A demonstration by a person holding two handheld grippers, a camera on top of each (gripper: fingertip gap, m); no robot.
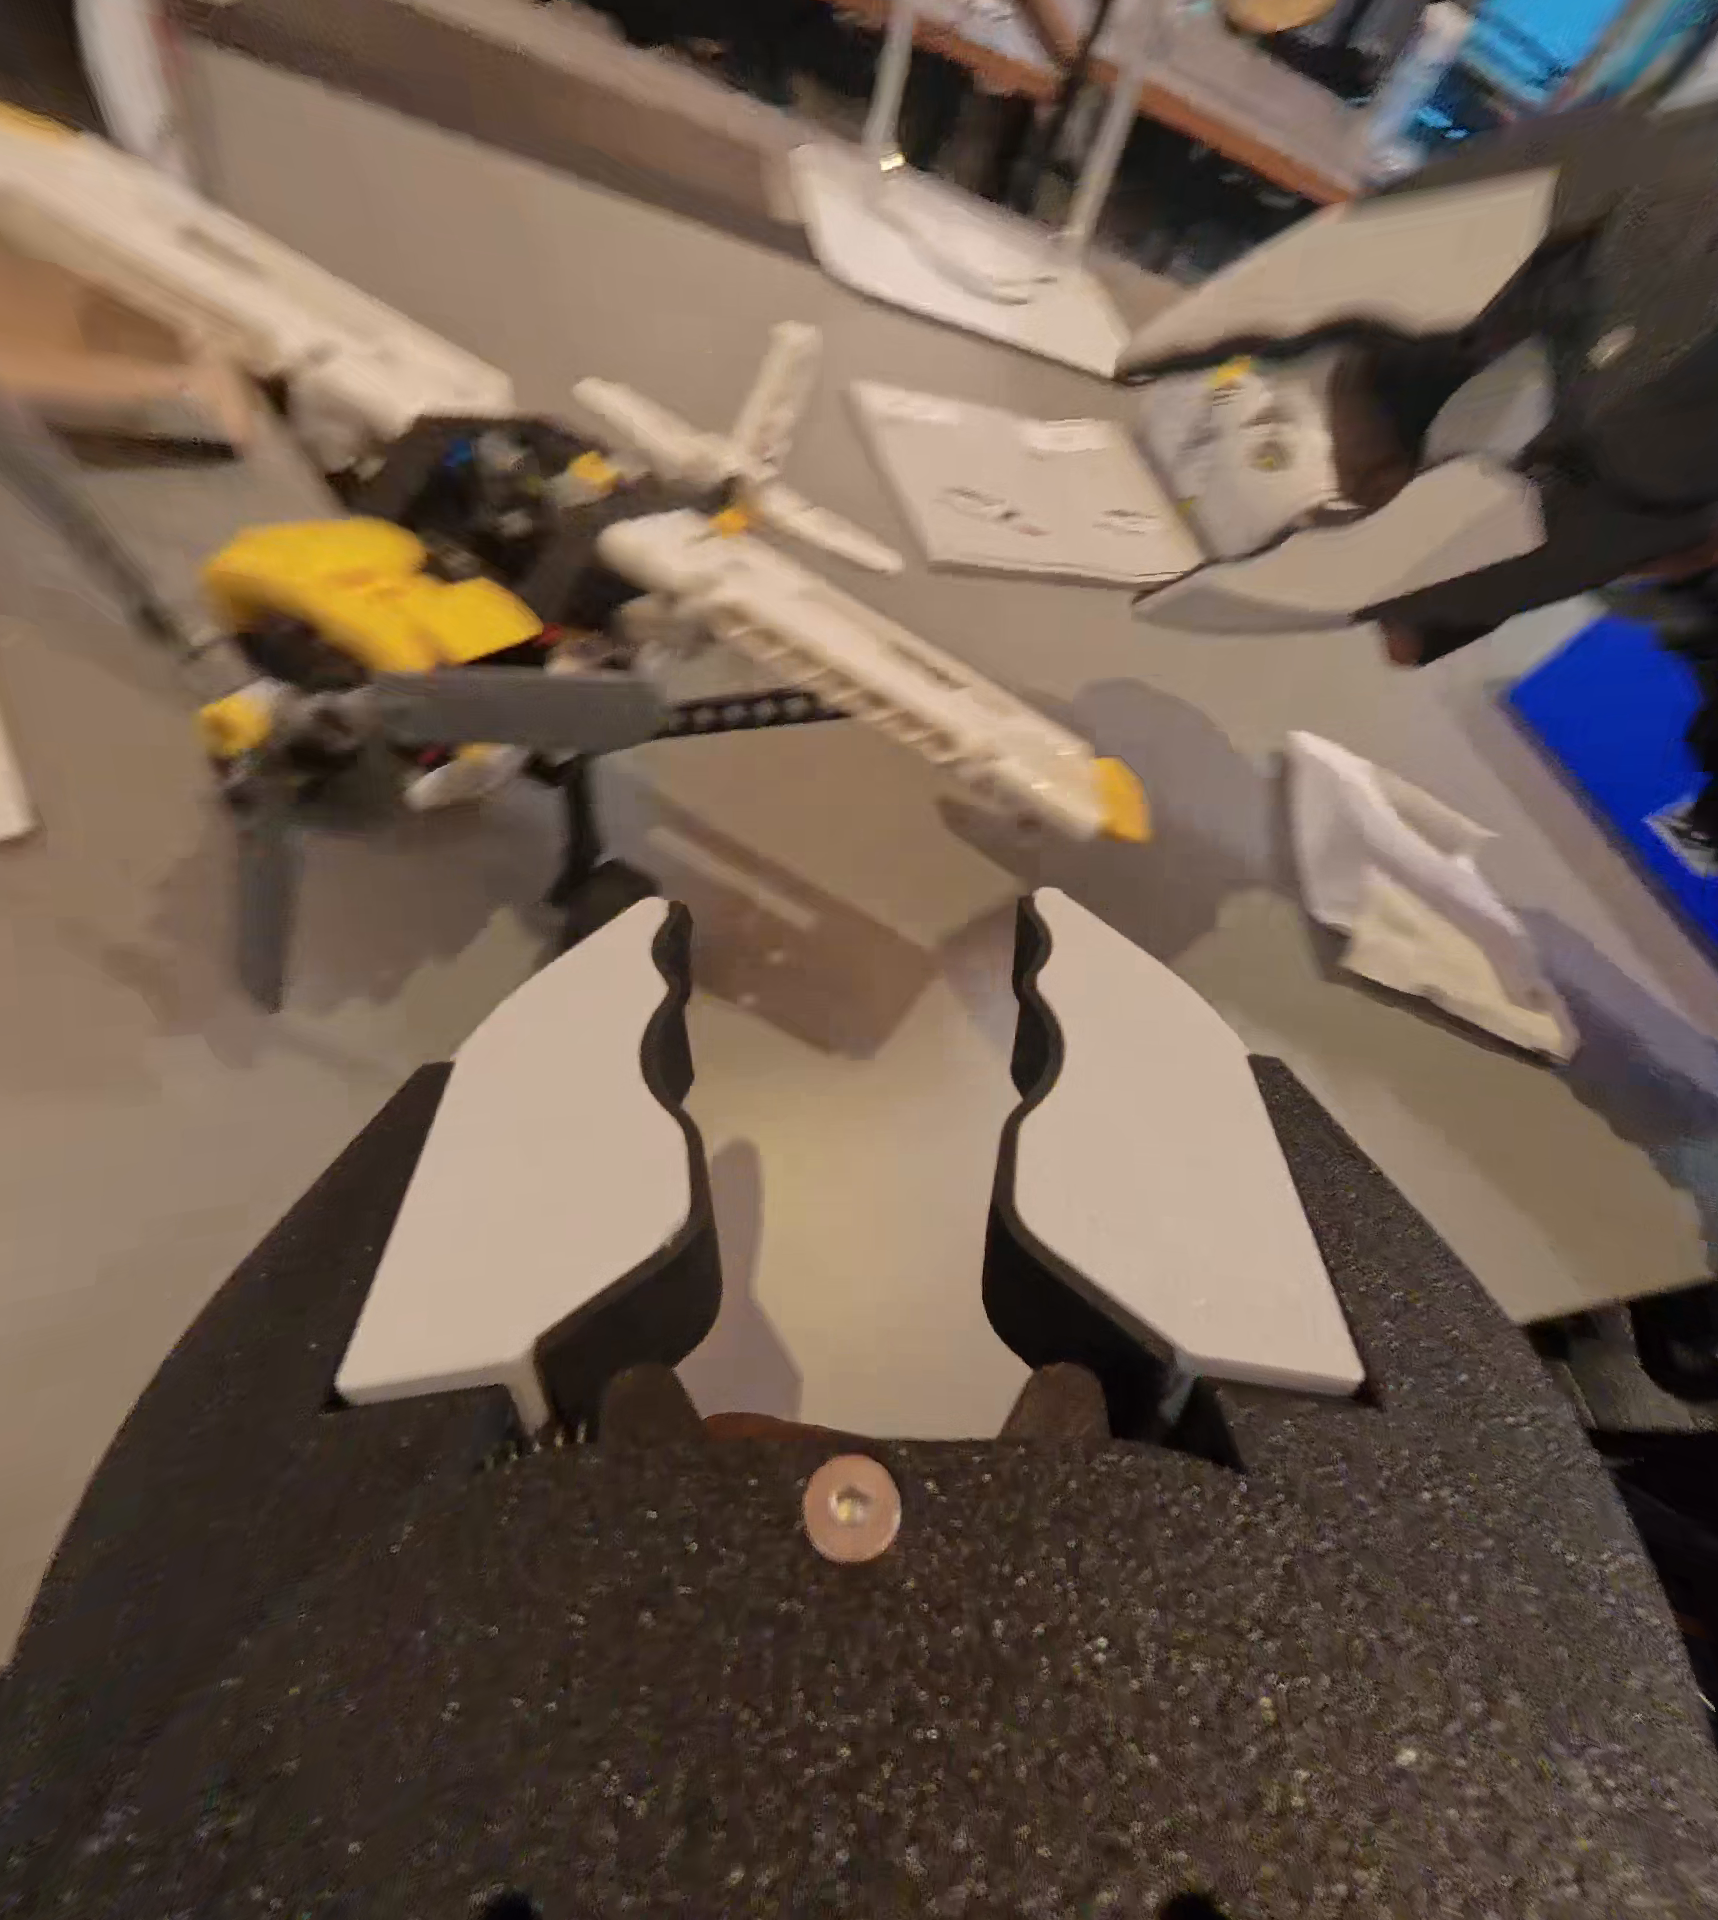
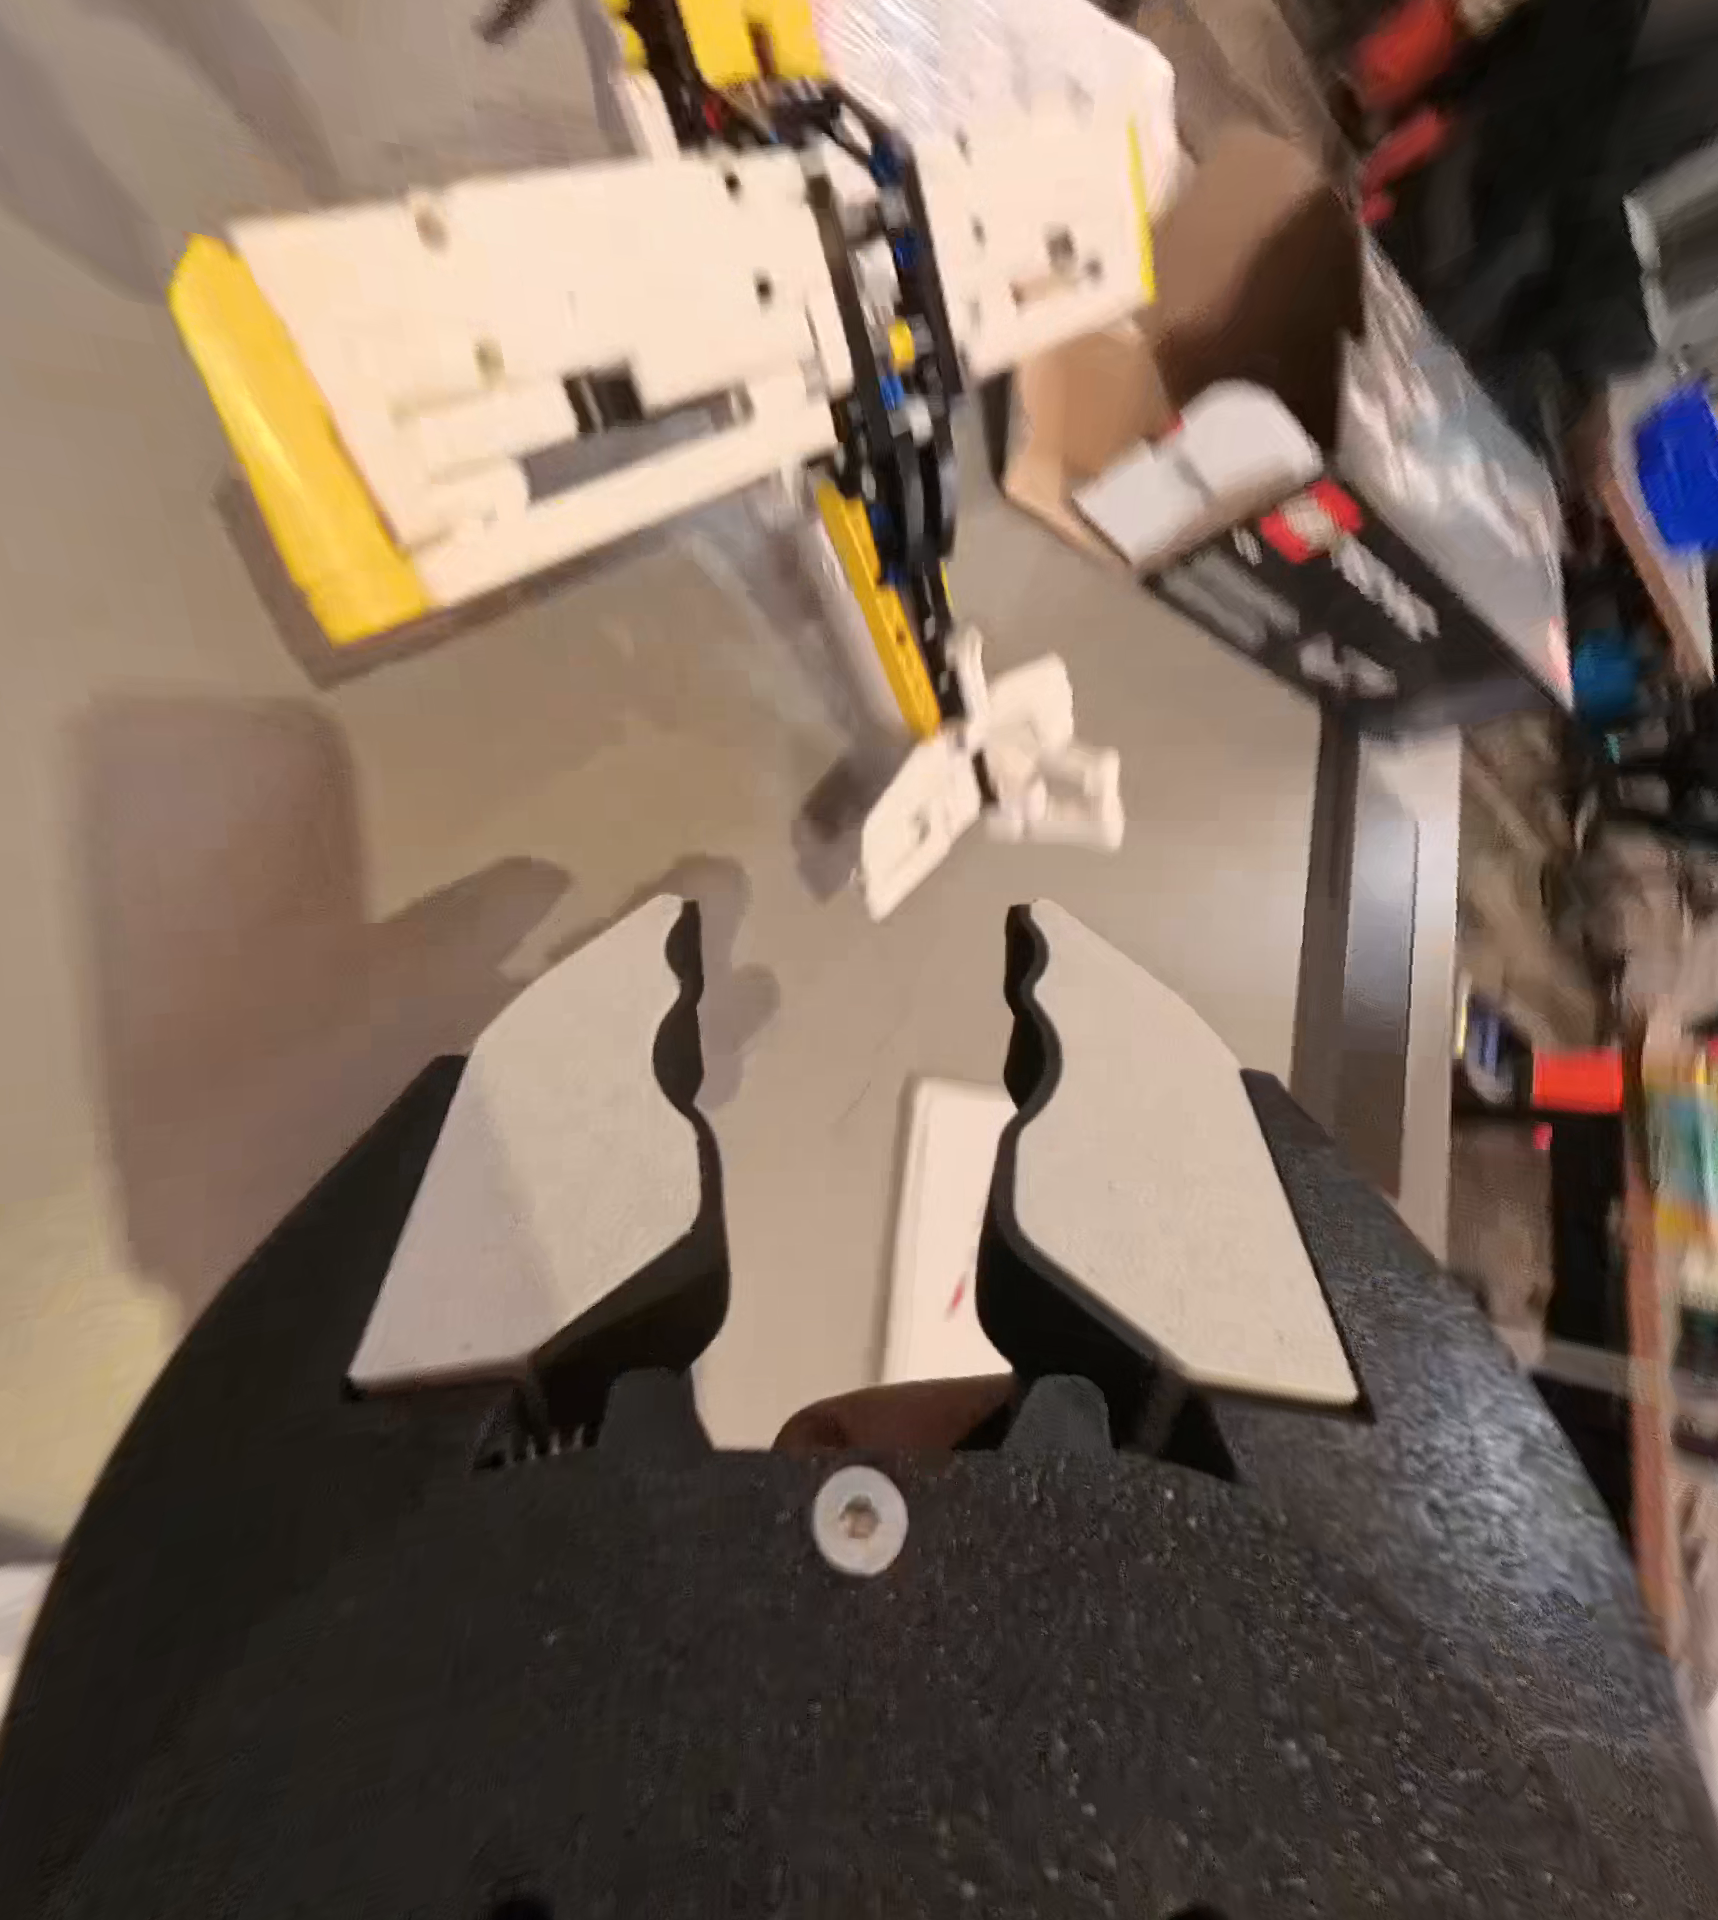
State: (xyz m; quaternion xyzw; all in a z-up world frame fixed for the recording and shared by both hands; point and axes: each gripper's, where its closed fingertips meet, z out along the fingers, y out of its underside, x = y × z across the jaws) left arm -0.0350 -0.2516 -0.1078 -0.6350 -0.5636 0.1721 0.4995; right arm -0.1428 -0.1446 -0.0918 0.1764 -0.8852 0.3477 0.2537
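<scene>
Both views are smeared with motion blur. The left hand-held gripper (image 1: 850, 914) hangs over the grey surface (image 1: 159, 1143) with its jaws spread wide and nothing between the pads, only bare surface and the corner of a flat tan box (image 1: 813, 935) lying just beyond the fingertips. Past that box sits a brick-built model plane (image 1: 626, 582), white wings, yellow nose and yellow wingtips, black frame in the middle, propped up off the surface. An open instruction booklet (image 1: 1021, 499) lies behind it toward the far edge, and crumpled white paper (image 1: 1406, 894) sits near the surface's right-hand edge. The right hand-held gripper (image 1: 1281, 457) shows in that same view, up above the booklet, fingers parted with nothing visible between them. From its own view, the right hand-held gripper (image 2: 855, 920) is released too, jaws apart, pads clear of everything; nearest to it is the model's white tail end (image 2: 980, 790), close ahead of the fingertips but not touching. The big white wing with its yellow tip (image 2: 543, 395) stretches across farther off. A white sheet (image 2: 938, 1226) lies on the surface under the jaws, and a dark printed box (image 2: 1354, 582) rests by the surface's right edge.
</scene>
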